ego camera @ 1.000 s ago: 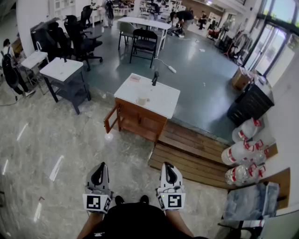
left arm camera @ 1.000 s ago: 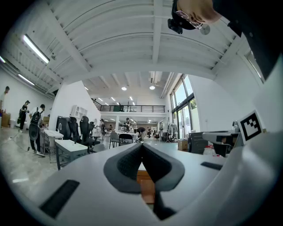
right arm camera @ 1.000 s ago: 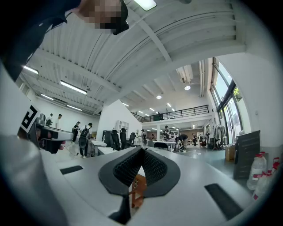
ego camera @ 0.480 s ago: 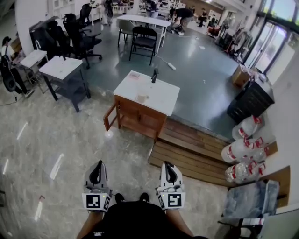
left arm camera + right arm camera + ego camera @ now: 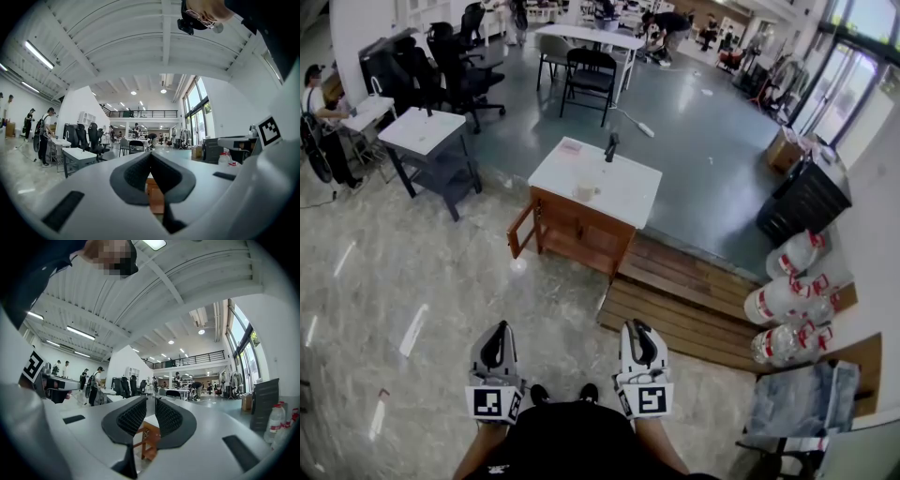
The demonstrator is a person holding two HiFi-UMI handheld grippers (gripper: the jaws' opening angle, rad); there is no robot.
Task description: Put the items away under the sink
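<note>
You stand on the marble floor (image 5: 412, 281), well apart from the sink cabinet (image 5: 581, 239), and you hold both grippers low and level in front of your body. This looks like a resting pose before the walk, not a reach.

The left gripper (image 5: 498, 330) has its jaws pressed together, with nothing between them. The right gripper (image 5: 637, 328) has just been opening its jaws; they now stand a little apart, and the narrow gap holds nothing, only the far cabinet shows through it. I think you loosen it early so that it is ready for the first pick.

The things to put away are probably on the white countertop (image 5: 628, 202): a pale cup (image 5: 586, 192) near the middle, in front of the dark faucet (image 5: 610, 148), and a small pink item (image 5: 571, 146) at the back left corner. What the pink item is, I cannot tell. The cabinet door (image 5: 522, 242) at the left side already hangs open, so the space under the sink is free to receive them.

The task has not really begun. Your next move is to come close to the cabinet's front edge.
</note>
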